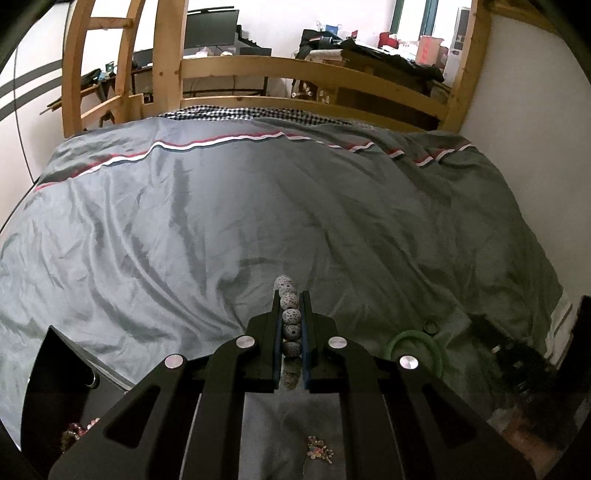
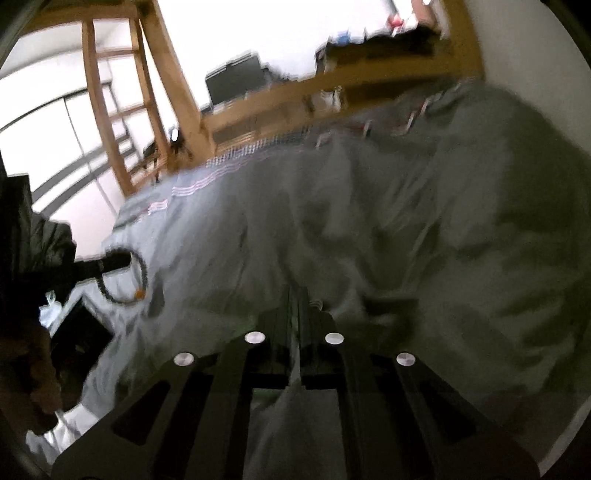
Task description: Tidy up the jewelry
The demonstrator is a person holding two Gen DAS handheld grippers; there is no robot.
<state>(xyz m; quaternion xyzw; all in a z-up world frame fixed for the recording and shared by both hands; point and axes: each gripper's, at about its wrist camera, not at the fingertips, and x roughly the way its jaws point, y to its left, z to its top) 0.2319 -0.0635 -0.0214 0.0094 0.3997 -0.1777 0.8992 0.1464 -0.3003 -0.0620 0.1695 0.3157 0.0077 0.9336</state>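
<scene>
My left gripper is shut on a bracelet of grey speckled beads, held above the grey bedcover. A green bangle and a small dark ring lie on the cover to its right. A small flower brooch lies below the gripper. A black jewelry box with beaded pieces inside stands at lower left. In the blurred right wrist view, my right gripper has its jaws close together with nothing seen between them. The left gripper shows there holding the bracelet loop.
A wooden bed rail and ladder stand at the far end of the bed. A white wall runs along the right side. A dark object lies at the bed's right edge. Desks with a monitor stand beyond.
</scene>
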